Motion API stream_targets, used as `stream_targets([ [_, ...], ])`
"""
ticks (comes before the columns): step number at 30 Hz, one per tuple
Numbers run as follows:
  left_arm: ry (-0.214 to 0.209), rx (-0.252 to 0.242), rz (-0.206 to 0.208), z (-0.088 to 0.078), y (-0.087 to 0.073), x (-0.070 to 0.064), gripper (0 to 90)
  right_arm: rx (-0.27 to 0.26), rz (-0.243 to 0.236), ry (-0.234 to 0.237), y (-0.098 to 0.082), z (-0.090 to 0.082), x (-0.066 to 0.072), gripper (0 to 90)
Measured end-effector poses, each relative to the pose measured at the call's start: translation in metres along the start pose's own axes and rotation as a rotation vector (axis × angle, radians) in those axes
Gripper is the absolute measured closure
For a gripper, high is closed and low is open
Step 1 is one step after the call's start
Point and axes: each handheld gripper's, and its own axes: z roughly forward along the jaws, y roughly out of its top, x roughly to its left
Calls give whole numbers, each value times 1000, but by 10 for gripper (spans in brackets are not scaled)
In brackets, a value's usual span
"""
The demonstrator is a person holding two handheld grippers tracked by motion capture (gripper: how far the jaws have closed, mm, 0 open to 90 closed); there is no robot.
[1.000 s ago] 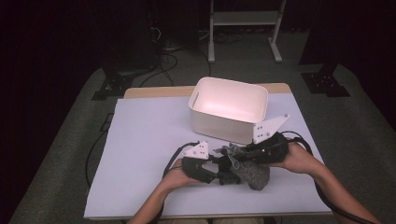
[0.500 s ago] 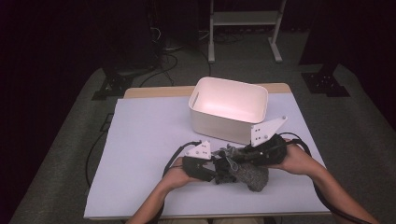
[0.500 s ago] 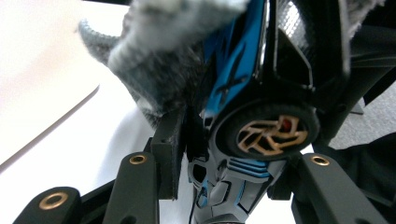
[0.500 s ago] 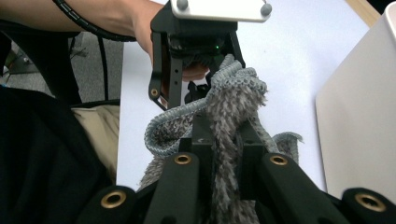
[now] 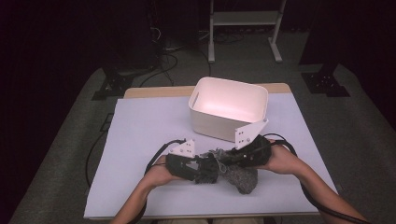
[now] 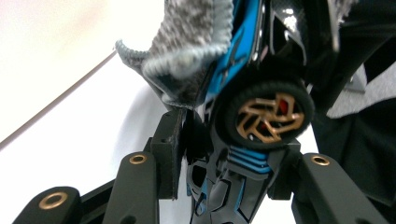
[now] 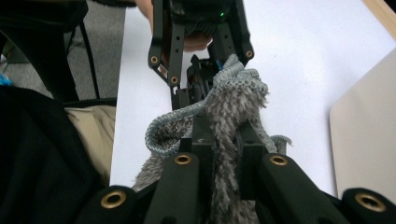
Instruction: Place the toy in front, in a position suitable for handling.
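My left gripper [image 5: 211,169] is shut on a blue and black toy car [image 6: 243,42] with a bronze-spoked wheel [image 6: 271,114]. Its jaws have just been closing with the car between them, and the pads [image 6: 170,149] press on the car's sides. A grey fuzzy sock [image 6: 196,32] covers the car's far end. My right gripper [image 7: 223,140] is shut on that sock [image 7: 236,100], whose ribbed cuff loops out to the left. In the high view both grippers meet over the sock [image 5: 243,177] near the table's front edge, with the right gripper [image 5: 229,161] facing the left one [image 7: 201,65].
A white plastic bin [image 5: 205,119] stands just behind the grippers, right of the middle. A pale sheet [image 5: 144,135] covers the table. Black cables [image 5: 156,156] trail from both grippers. A metal stand [image 5: 243,18] and floor cables lie beyond the table's far edge.
Both grippers have shifted a little and drawn closer together over the grey sock. The bin has not moved.
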Motion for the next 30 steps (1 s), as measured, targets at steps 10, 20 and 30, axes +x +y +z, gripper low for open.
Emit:
stream_targets([
  [10,-9,-9,18,16,6,-1,566,-19,16,20,2,-5,-3,815],
  [20,-24,-43,-13,24,-3,1,539,-24,51,16,-13,-12,-1,818],
  [30,15,-6,40,27,-3,-7,570,-42,67,9,-24,-16,2,817],
])
